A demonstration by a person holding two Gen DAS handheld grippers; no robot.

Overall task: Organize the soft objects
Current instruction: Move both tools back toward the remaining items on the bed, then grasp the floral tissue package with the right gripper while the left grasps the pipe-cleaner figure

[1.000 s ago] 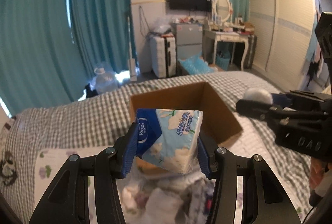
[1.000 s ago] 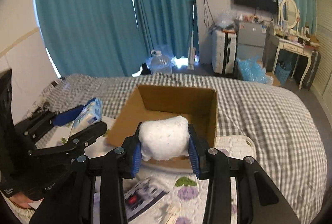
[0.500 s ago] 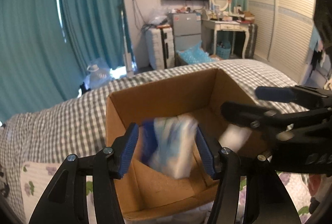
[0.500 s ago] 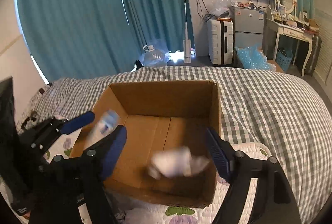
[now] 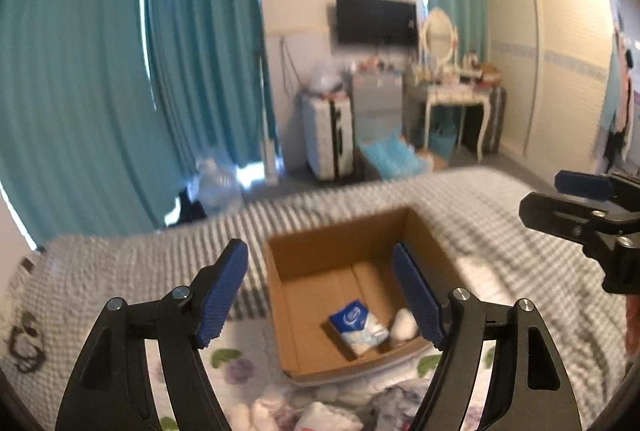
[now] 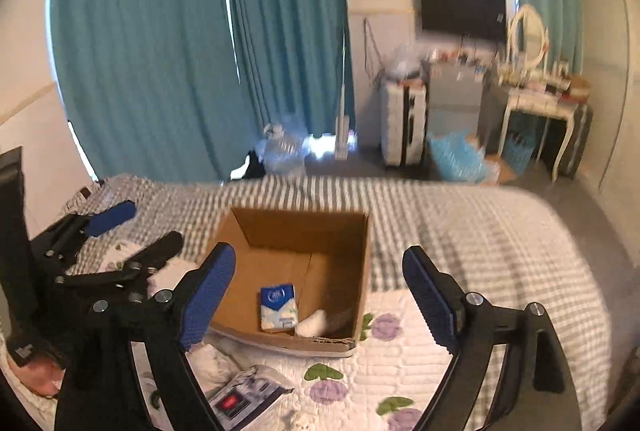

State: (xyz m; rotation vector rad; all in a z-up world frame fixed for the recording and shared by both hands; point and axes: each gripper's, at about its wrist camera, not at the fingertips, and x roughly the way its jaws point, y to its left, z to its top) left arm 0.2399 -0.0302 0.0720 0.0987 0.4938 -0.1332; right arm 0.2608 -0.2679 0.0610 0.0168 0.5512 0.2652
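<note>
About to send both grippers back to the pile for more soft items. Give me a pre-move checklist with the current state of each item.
1. Left gripper empty: ok. Its jaws have just been opening and nothing is between them.
2. Right gripper empty: ok. Its jaws have just been opening and stand wide with nothing between them.
3. Tissue pack inside the cardboard box: ok, lying on the box floor.
4. White cotton wad inside the box: ok, beside the tissue pack near the front wall.
5. More soft items to pick: ok, a pile lies on the bed in front of the box.
6. Next item easy to grip: cannot tell, the pile is blurred and cut off.
</note>
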